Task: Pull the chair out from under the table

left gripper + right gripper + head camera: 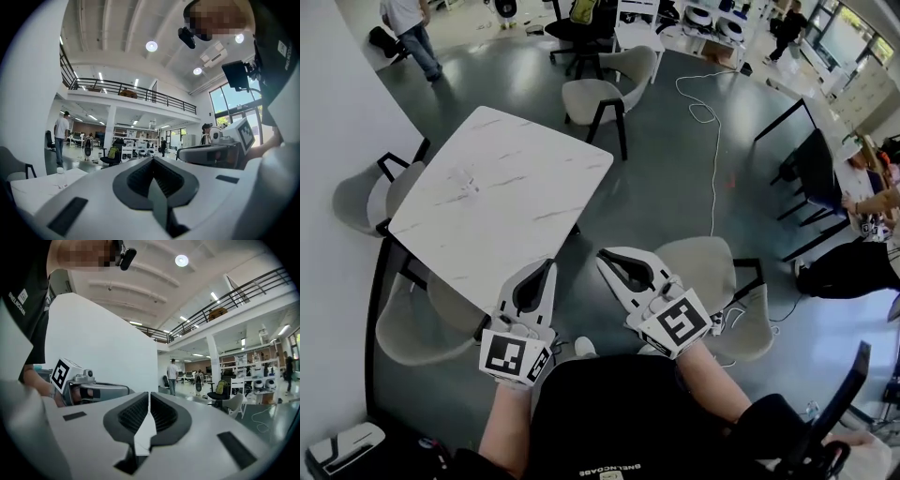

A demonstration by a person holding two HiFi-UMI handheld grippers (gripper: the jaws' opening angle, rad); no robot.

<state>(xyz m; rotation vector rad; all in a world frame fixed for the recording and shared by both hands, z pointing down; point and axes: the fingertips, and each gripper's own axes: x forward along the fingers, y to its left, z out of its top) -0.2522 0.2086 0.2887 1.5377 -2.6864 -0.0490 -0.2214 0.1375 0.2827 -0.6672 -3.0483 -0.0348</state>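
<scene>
Left gripper (549,264) jaws pressed together on nothing, right gripper (603,254) jaws likewise closed and empty (both pointing level), just off the table's (502,187) near corner, chair (705,264) clear of the table, right of that corner.

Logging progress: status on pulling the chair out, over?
Left gripper and right gripper shut, empty. Beige chair beside right gripper stands clear of the table. White cable on floor beyond it.
</scene>
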